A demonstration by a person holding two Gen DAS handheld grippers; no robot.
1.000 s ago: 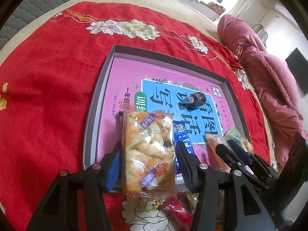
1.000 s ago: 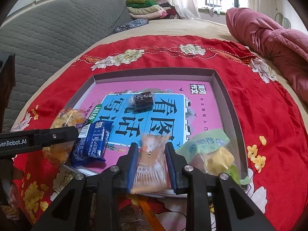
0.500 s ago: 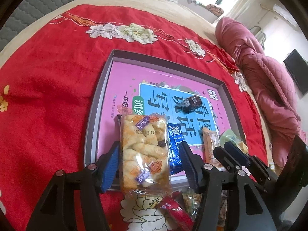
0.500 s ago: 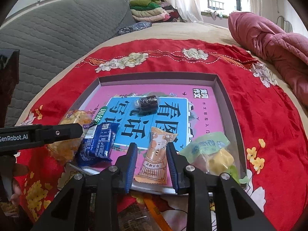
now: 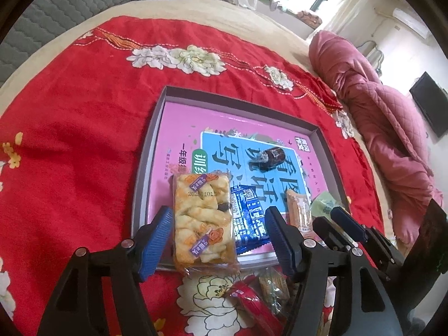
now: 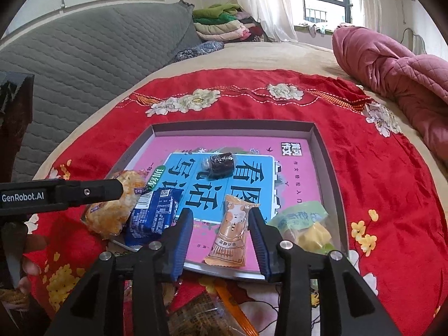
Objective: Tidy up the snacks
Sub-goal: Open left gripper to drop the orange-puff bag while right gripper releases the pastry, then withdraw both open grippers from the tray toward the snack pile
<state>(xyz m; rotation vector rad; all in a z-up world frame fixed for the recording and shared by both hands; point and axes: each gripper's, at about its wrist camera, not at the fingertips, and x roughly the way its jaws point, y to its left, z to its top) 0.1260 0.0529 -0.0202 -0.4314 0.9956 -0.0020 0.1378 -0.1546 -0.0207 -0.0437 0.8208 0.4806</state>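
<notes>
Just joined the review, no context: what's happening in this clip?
A person with a gripper in each hand is sorting wrapped snacks into a shallow grey box on a red floral cloth. Both grippers are open. The left gripper straddles a pack of golden pastry lying over the box's near rim. The right gripper straddles an orange snack packet lying in the box. A blue packet, a green-and-yellow one and a dark candy also lie inside.

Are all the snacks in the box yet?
Not yet. Five lie in the box: pastry pack, blue pack, orange pack, green pack, dark sweet. Both the left hand-held gripper and right hand-held gripper are open, holding nothing. A red snack and others wait on the cloth.
</notes>
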